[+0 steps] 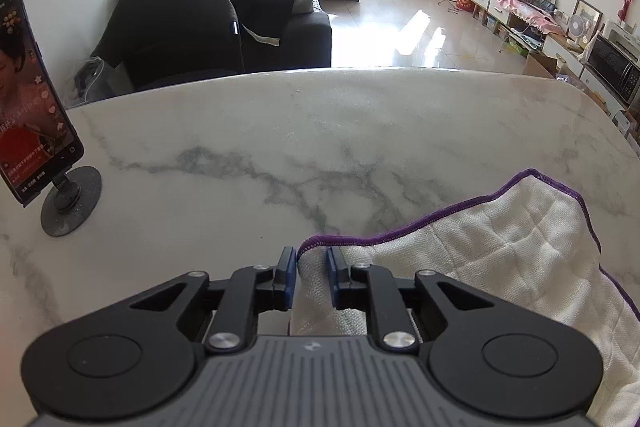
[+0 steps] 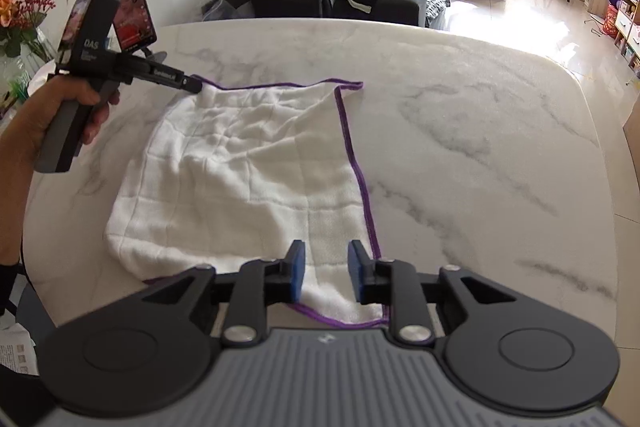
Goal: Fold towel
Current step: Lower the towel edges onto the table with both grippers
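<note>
The right tongs (image 2: pixel 326 277) stand apart over the near edge of the towel (image 2: pixel 240 179), by its near right corner, gripping nothing. The towel lies on the counter (image 2: pixel 460 115), its long axis running away from them. At its far left corner the left tongs (image 1: pixel 312 279) straddle the cloth, seemingly pinching it.

A white marble table (image 2: pixel 460 115) with grey veins carries everything — its far edge curves round. On it lies a white towel (image 2: pixel 240 179) with purple hem, rumpled, one layer doubled over another. Near the left edge stands a phone (image 1: pixel 28 87) on a round stand (image 1: pixel 72 203) — screen lit.
</note>
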`<action>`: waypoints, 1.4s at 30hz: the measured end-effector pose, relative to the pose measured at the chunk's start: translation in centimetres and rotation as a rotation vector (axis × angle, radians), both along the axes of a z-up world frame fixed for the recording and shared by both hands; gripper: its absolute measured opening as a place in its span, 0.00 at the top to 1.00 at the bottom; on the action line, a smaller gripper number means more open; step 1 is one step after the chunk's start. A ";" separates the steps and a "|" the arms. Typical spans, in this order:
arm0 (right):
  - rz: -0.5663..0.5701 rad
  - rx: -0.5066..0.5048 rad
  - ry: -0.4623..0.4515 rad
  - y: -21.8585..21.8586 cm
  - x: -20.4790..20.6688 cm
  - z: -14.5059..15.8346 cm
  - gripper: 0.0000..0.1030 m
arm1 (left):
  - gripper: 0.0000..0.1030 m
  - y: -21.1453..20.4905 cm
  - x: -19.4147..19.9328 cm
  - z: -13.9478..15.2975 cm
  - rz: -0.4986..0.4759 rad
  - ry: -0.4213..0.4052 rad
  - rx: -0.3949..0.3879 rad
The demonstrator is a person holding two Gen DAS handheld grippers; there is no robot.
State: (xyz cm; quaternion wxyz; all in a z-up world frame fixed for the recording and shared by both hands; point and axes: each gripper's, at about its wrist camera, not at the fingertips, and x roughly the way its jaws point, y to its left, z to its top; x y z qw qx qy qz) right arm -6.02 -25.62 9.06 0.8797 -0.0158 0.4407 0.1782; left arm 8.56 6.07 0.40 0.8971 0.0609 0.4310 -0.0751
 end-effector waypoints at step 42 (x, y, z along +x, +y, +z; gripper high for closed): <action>-0.053 0.037 0.074 4.3 19.5 -4.1 0.95 | 0.79 1.7 -1.8 -0.7 0.057 0.024 -0.003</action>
